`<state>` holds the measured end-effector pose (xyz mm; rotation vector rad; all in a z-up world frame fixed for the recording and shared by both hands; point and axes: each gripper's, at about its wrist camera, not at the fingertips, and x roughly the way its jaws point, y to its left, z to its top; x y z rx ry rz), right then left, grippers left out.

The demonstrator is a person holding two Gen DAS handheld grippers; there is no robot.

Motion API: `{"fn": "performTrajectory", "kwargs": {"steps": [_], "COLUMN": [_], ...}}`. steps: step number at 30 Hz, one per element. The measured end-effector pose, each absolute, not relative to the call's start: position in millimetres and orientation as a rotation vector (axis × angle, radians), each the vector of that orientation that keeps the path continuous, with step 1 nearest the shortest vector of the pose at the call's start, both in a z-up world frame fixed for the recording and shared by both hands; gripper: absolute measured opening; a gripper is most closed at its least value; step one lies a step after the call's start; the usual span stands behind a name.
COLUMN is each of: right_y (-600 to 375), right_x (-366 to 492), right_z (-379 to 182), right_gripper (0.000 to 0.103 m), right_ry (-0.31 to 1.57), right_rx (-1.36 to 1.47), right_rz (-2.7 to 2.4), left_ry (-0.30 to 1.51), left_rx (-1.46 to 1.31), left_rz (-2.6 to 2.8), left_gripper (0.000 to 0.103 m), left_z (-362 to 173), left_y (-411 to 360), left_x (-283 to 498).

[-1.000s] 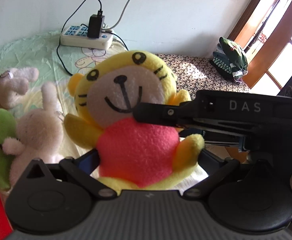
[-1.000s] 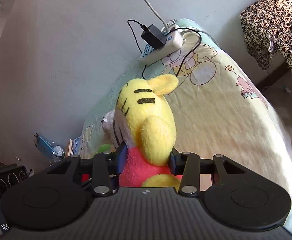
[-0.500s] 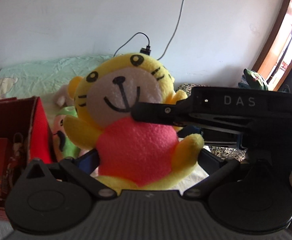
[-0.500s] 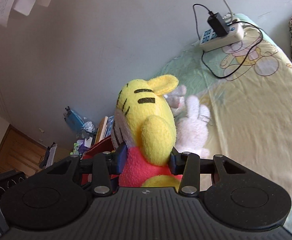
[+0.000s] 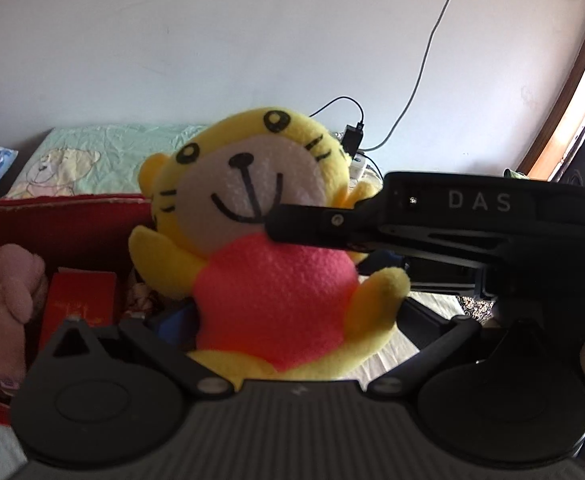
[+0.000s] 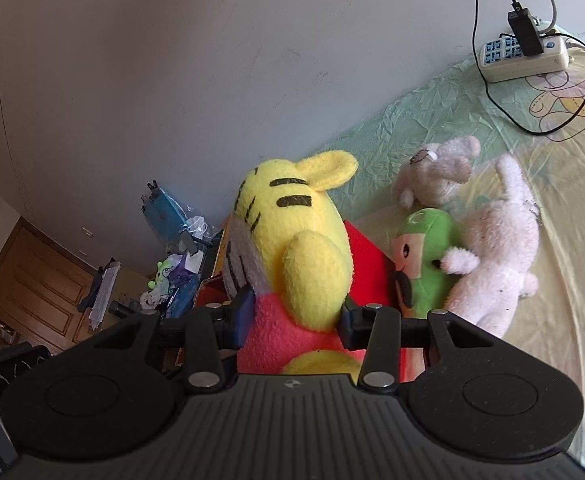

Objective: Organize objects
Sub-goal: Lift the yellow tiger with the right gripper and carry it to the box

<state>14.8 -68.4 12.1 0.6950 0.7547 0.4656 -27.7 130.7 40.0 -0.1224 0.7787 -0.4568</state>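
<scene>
Above bed [image 6: 564, 248], right hand-held gripper [image 6: 292, 316] clamps yellow tiger plush [image 6: 292, 236]

Five plush toys total: one yellow tiger plush [image 5: 268, 240], one green plush [image 6: 428, 252], two pale ones, a bunny [image 6: 496, 264] and a small bear [image 6: 440, 172], plus one pink plush [image 5: 8, 300] (inside the red box [image 5: 52, 216]). One power strip [image 6: 524, 56], one black charger [image 6: 524, 32].

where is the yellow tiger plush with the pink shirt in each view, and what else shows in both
Left wrist: the yellow tiger plush with the pink shirt fills the centre, facing the camera.
Right wrist: it sits at lower centre, seen side-on, clamped at the body by the right tongs.
Shared landmark: the black charger plugged into the white power strip, right of the head, at top right.
</scene>
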Motion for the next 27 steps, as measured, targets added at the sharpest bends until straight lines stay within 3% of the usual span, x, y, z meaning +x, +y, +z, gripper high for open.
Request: {"fn": "performTrajectory", "kwargs": {"steps": [11, 27], "right_y": [0.1, 42.4], "right_x": [13.8, 20.4], "right_z": [7.3, -29.6], "right_gripper": [0.043, 0.036], "right_ry": [0.724, 0.671], "right_rx": [0.579, 0.492], "right_rz": [0.277, 0.125], "left_ry": [0.789, 0.88], "left_rx": [-0.072, 0.107], "left_rz": [-0.559, -0.43], "left_gripper": [0.103, 0.102], "left_z": [29.1, -12.4], "left_y": [193.7, 225.4], "left_x": [-9.0, 10.2]}}
